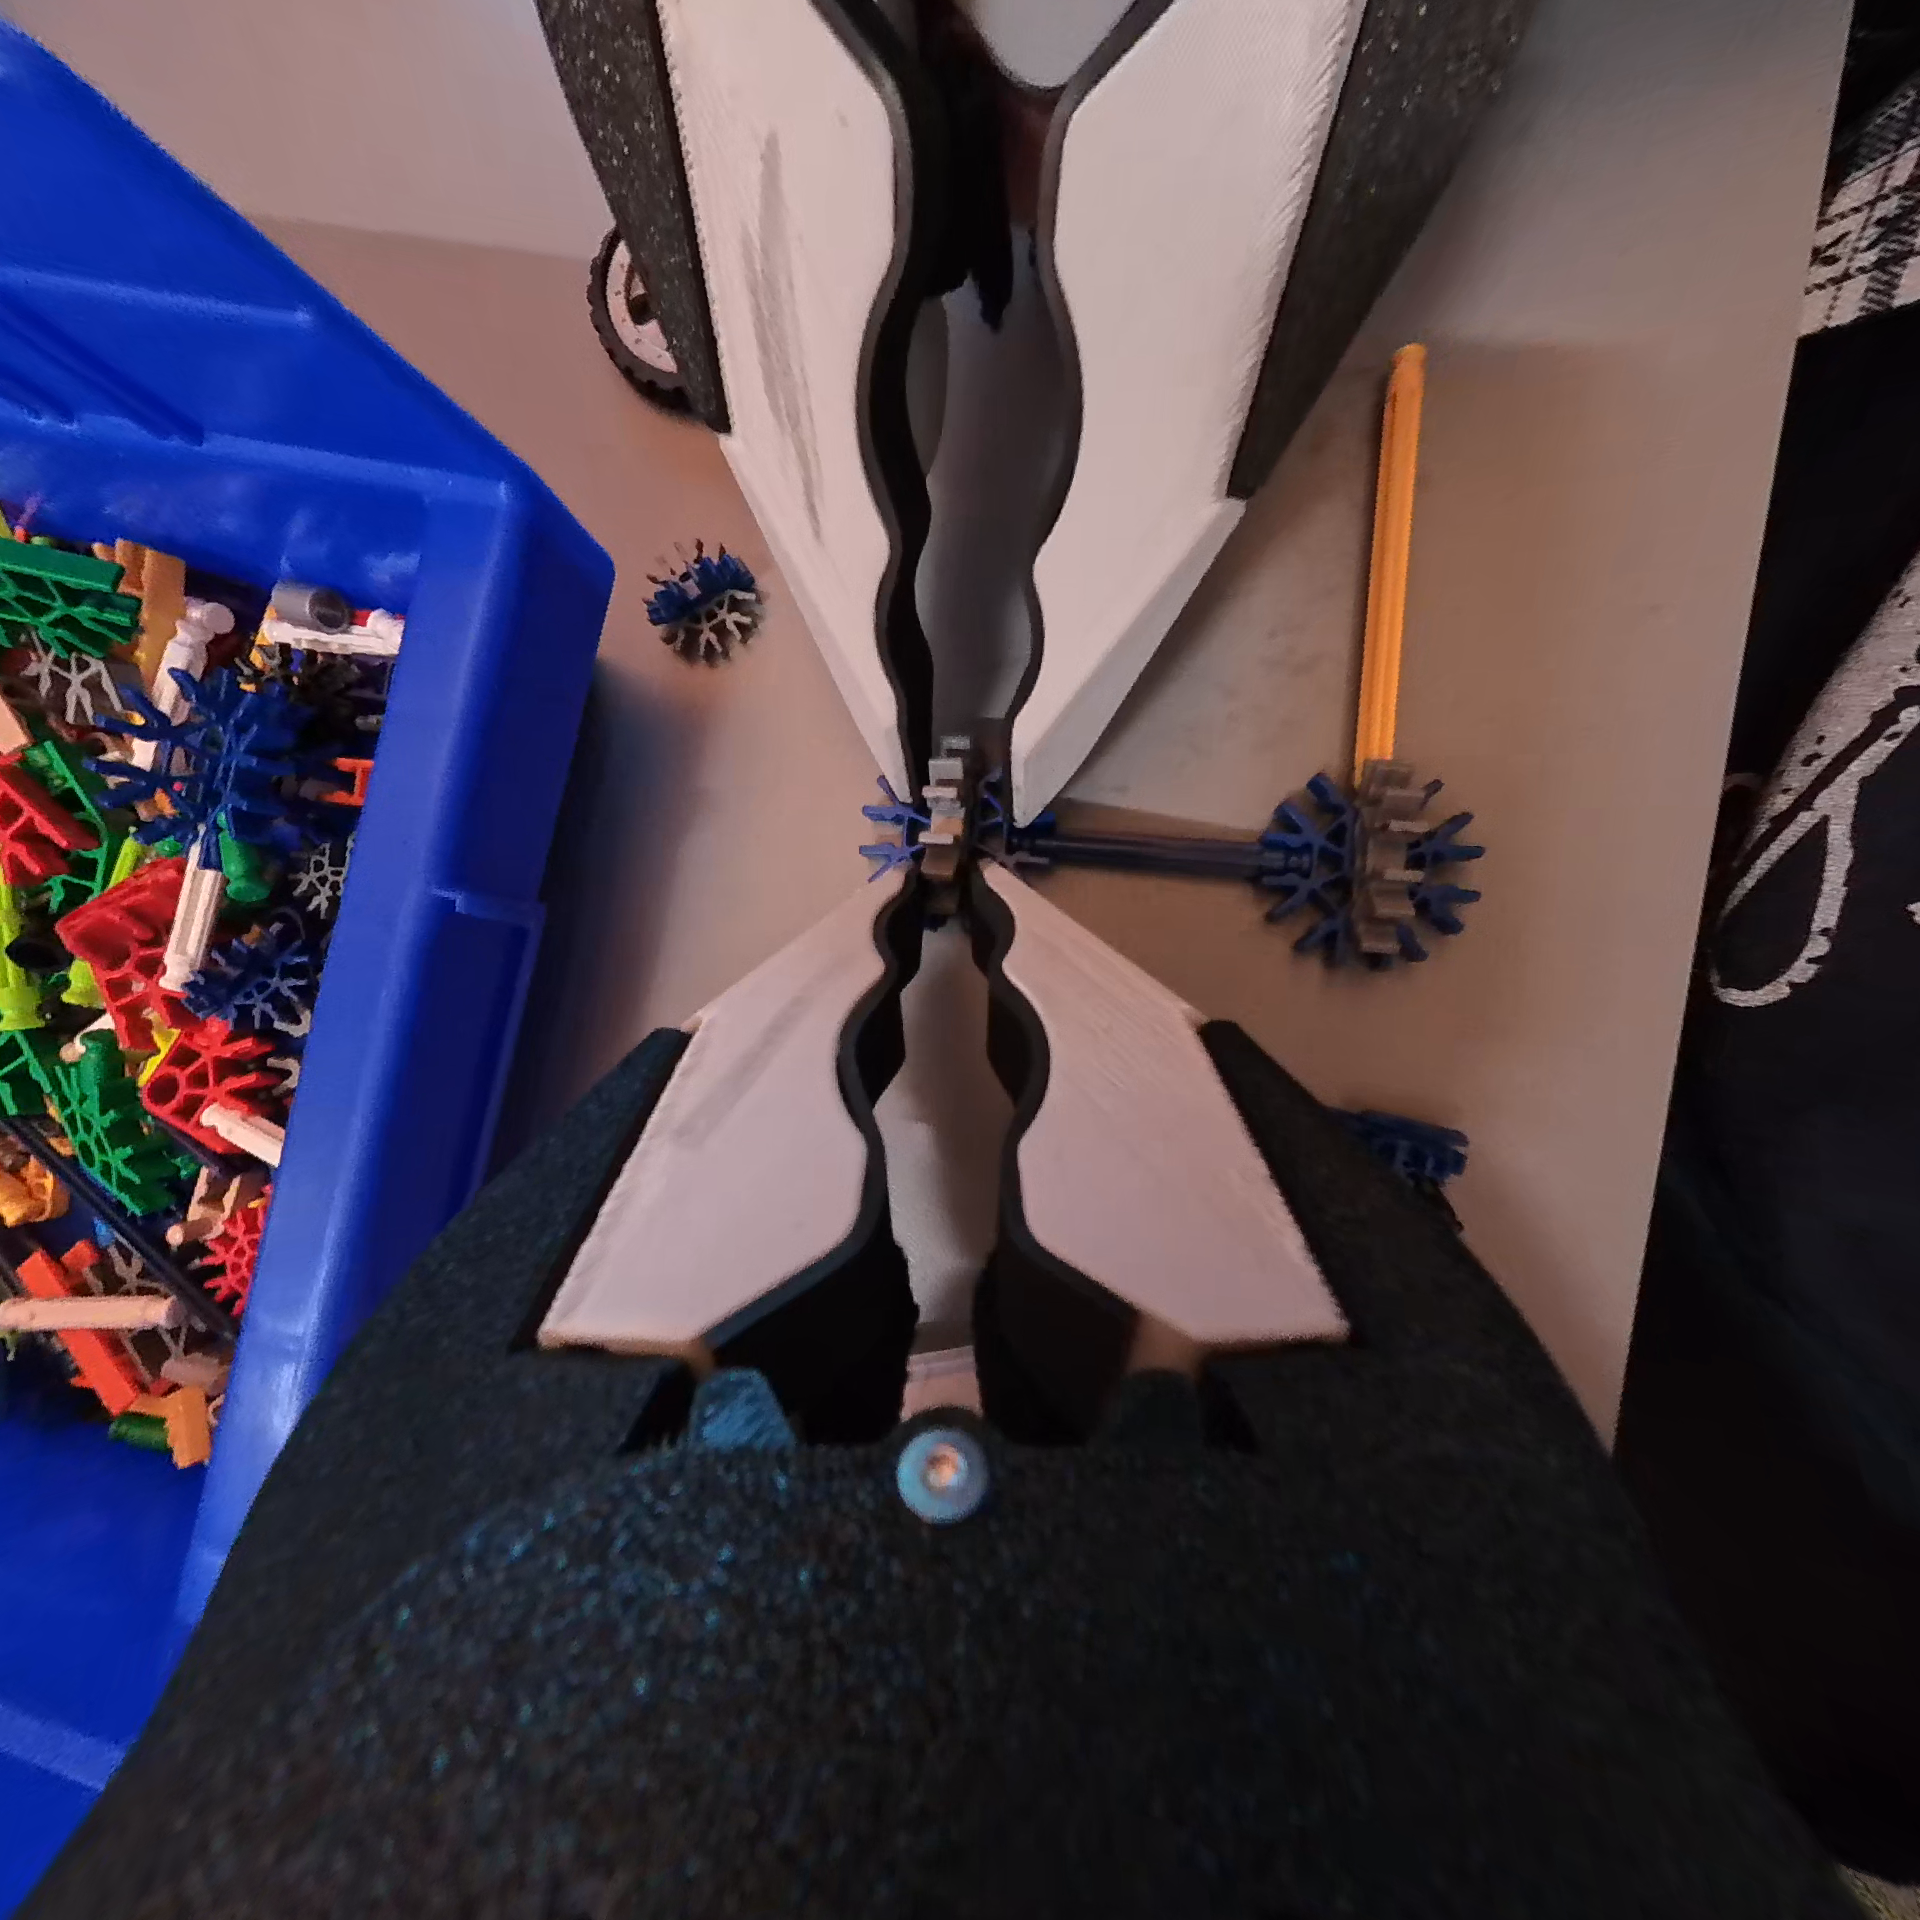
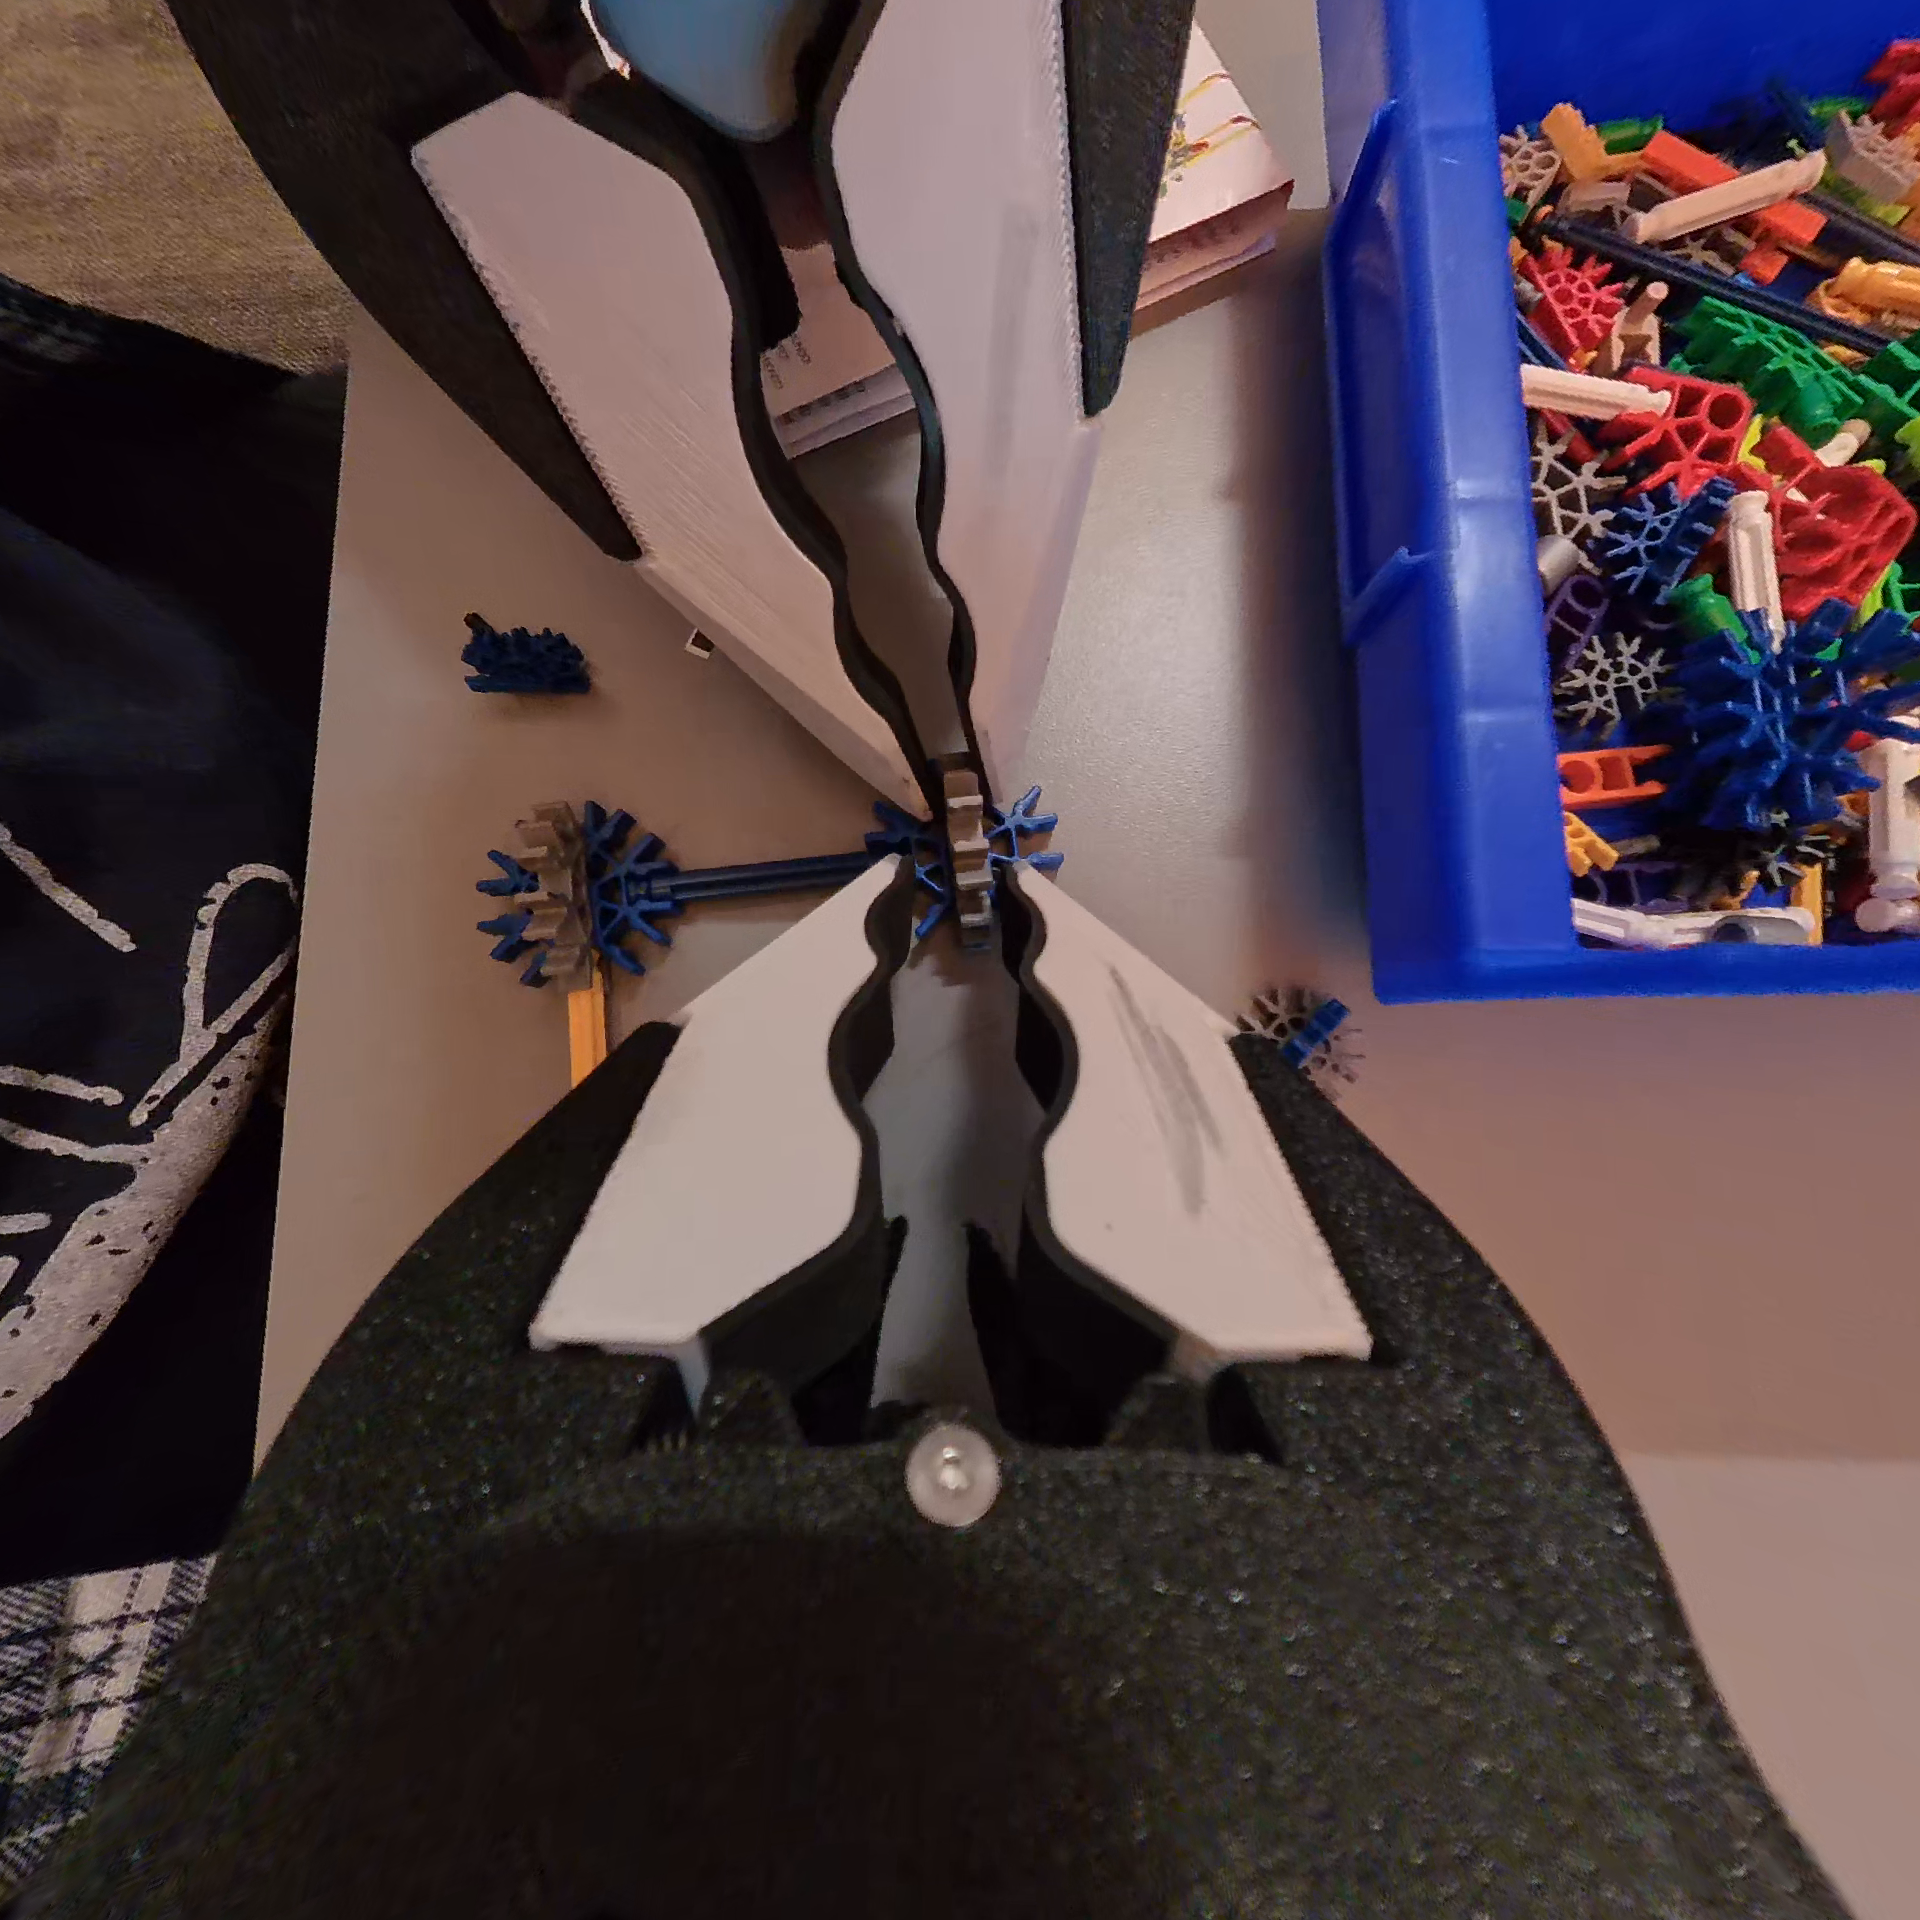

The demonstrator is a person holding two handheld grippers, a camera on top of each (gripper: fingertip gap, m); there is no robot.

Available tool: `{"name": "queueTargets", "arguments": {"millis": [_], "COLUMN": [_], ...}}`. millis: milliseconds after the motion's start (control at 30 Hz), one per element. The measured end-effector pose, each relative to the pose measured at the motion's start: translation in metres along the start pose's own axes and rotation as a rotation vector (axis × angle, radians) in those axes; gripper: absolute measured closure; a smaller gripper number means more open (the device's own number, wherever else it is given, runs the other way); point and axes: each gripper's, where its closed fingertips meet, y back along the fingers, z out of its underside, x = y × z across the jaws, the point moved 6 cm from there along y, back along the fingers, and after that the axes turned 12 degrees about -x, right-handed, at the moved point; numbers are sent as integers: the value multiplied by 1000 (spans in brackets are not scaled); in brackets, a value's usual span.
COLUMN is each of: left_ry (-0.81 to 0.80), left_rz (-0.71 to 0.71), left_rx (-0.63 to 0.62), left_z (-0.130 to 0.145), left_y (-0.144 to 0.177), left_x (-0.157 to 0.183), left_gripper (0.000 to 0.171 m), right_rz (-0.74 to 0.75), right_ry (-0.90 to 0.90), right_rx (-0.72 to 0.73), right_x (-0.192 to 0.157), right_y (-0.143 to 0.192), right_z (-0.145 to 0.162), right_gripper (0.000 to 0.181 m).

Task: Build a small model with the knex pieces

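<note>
Here your left gripper (image 1: 943, 883), with white plastic fingers and wavy black pads, is closed from one side on a small grey gear-like connector slotted into a blue snowflake-shaped connector (image 1: 940, 831). Your right gripper (image 2: 951, 883), of the same build, meets it tip to tip from the opposite side and is clamped on the same grey-and-blue connector pair (image 2: 961, 847). Both sets of jaws stand nearly together, with only the connector between their tips.

From the gripped pair a short dark blue plastic rod (image 1: 1148, 850) runs sideways to a second grey-and-blue connector cluster (image 1: 1371, 868), which lies on the pale beige tabletop (image 1: 1195, 665). A long yellow plastic rod (image 1: 1387, 561) extends from that second cluster along the table, near its edge.

A loose blue-and-grey snowflake connector (image 1: 707, 601) lies on the table just beside your right gripper's finger, between it and the blue plastic bin (image 1: 436, 935). The bin holds a heap of mixed construction pieces (image 1: 135, 883) in red, green, white, orange and blue. Another loose blue connector (image 2: 525, 655) rests near the table edge. A small black-tyred toy wheel (image 1: 639, 312) shows partly behind the right gripper. Folded printed paper (image 2: 1205, 208) lies on the table beyond the left gripper. Dark printed fabric (image 2: 114, 935) hangs beside the table edge.
</note>
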Motion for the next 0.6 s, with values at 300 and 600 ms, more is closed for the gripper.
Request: {"name": "queueTargets", "arguments": {"millis": [300,600], "left_ry": [-8,-10], "left_rz": [-6,-13], "left_rx": [-17,-28], "left_z": [-1,-2], "left_y": [0,0], "left_x": [0,0], "left_gripper": [165,165], "right_rz": [5,13], "right_ry": [1,5], "right_rx": [-7,-10], "right_x": [0,-1], "right_y": [0,0], "right_z": [0,0], "right_gripper": [165,165]}}
